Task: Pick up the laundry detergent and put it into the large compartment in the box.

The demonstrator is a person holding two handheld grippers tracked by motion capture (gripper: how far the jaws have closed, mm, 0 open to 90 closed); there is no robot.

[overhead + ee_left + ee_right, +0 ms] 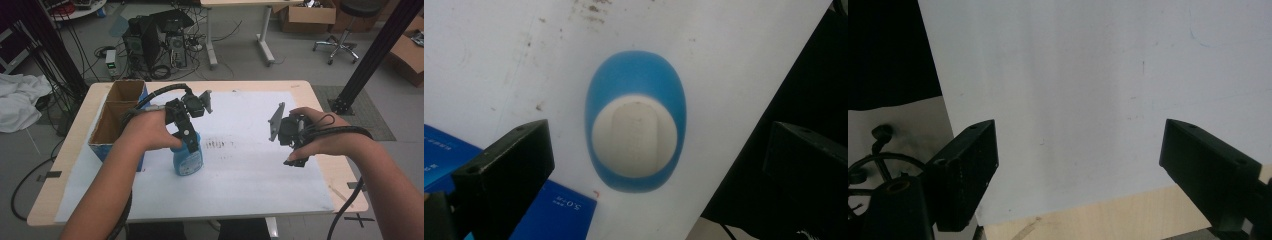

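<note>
A blue bottle (188,162) with a white top stands upright on the white sheet (240,170), left of the table's middle. My left gripper (190,144) hangs right over it, pointing down. In the left gripper view I look straight down on the bottle (634,70), its white top in the middle, with my left gripper (659,150) open and a black jaw on either side, neither touching it. My right gripper (295,159) hovers over the right part of the sheet, held in a hand. In the right gripper view my right gripper (1078,150) is open with nothing between its jaws, above the white sheet (1088,75).
An open cardboard box (116,107) with blue sides stands at the table's left edge, close to the bottle; its blue side (556,210) is beside my left jaw. Dark smudges (220,144) mark the sheet's middle. The table's wooden edge (1098,220) lies below my right gripper.
</note>
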